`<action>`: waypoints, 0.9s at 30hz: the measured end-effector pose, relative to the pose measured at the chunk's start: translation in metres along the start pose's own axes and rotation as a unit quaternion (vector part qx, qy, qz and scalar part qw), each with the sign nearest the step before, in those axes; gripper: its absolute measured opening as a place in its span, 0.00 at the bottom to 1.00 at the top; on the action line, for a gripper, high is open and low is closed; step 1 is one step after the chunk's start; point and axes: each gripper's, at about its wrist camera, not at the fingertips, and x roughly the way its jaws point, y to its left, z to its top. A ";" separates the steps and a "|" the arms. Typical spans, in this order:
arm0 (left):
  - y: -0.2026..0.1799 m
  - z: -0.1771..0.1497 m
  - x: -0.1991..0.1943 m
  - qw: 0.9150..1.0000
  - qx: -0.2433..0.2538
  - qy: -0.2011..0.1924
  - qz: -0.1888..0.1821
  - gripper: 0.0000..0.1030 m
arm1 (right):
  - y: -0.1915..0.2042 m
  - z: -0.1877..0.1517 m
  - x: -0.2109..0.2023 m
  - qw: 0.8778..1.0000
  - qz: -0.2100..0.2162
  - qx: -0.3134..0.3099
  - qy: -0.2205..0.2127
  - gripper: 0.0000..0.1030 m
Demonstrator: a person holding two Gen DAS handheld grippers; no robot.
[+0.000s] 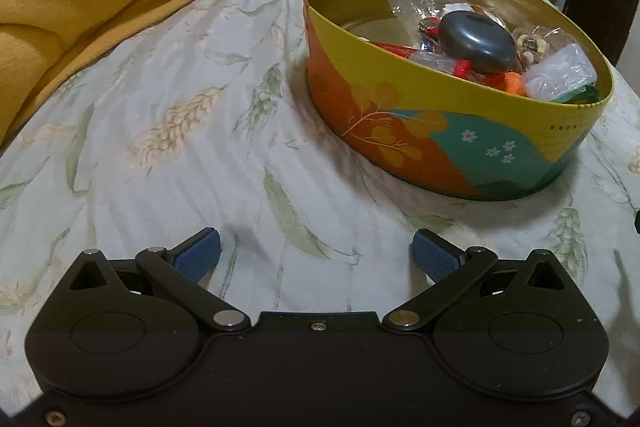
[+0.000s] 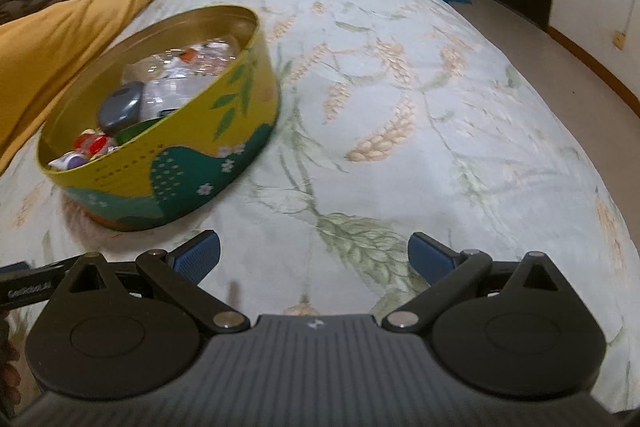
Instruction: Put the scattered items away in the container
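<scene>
The left gripper [image 1: 316, 251] is spread wide and holds nothing, its blue pads above the leaf-printed bed cover [image 1: 180, 155]. At its one o'clock sits the round tin [image 1: 400, 131], touching neither finger, filled with small items (a grey oval case [image 1: 478, 45] on top). The right gripper [image 2: 314, 253] also gapes empty, with the tin at ten o'clock.

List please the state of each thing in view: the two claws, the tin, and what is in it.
Left claw: open, empty, above the bedspread.
Right claw: open, empty.
Round tin: lid off, upright on the bed, holding many small items.
Dark grey oval case: shut, lying on top of the pile in the tin.
Clear plastic box: inside the tin, at its rim.
</scene>
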 end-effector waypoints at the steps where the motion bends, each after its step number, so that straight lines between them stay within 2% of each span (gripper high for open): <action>1: -0.001 -0.001 0.001 1.000 0.003 0.000 0.002 1.00 | -0.002 0.000 0.002 1.000 -0.003 0.006 0.002 1.00; 7: -0.004 -0.004 0.004 1.000 0.014 -0.006 0.008 1.00 | -0.006 0.001 0.012 1.000 -0.015 0.020 0.014 1.00; 19: -0.004 -0.002 0.007 1.000 0.001 -0.003 0.012 1.00 | 0.011 -0.008 0.024 0.997 -0.052 -0.042 0.024 1.00; 27: -0.003 -0.002 0.008 1.000 -0.008 0.002 0.010 1.00 | 0.010 -0.010 0.024 0.997 -0.052 -0.047 0.018 1.00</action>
